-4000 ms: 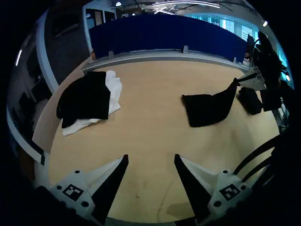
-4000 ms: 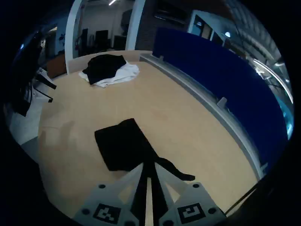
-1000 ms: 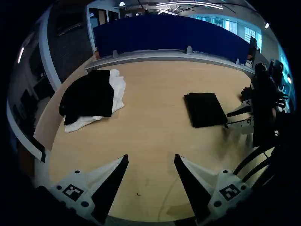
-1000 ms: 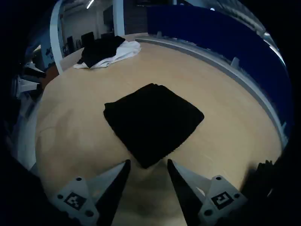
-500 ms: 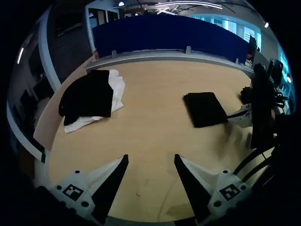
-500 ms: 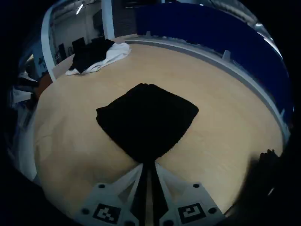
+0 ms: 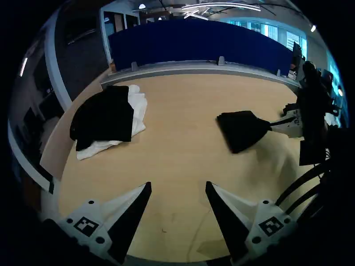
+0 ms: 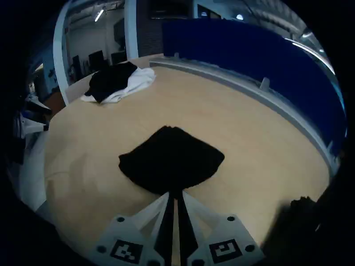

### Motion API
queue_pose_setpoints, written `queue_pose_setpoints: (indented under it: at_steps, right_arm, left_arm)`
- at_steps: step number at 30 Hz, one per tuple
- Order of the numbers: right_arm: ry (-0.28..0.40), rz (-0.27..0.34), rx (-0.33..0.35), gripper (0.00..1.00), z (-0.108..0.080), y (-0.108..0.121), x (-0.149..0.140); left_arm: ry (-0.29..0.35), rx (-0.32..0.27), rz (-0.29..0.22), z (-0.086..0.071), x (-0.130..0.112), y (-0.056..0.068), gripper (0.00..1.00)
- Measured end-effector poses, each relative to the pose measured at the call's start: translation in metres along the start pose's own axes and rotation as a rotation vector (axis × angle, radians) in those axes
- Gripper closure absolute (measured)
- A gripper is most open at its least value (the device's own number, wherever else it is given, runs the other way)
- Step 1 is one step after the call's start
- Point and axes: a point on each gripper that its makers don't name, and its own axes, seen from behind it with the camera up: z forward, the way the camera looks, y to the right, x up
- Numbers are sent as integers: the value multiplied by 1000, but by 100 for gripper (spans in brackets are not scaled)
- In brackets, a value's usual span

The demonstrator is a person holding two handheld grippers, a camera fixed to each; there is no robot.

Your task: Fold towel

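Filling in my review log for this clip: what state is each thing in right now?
Black towel: folded, one corner pinched and lifted.
Right gripper: jaws shut on the towel's corner.
Left gripper: jaws open, empty.
Cloth pile: loose heap, lying apart.

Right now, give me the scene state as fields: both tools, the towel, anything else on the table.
left tool: open, empty, over bare table
right tool: shut on the near corner of the black towel
black towel: folded compact, gripped corner lifted, rest lying on the table
cloth pile: black cloth on white cloth, apart from the towel
backdrop: blue partition along the table's far edge
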Motion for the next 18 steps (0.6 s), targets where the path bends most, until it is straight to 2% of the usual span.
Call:
queue_pose_setpoints:
  at_steps: [9,18]
  right_arm:
    - [123,-76,-19,95,-32,18,81]
    - [183,-96,-49,95,-60,38,121]
  left_arm:
    - [34,0,-3,-6,13,-3,10]
    - [58,2,-4,-9,22,-6,10]
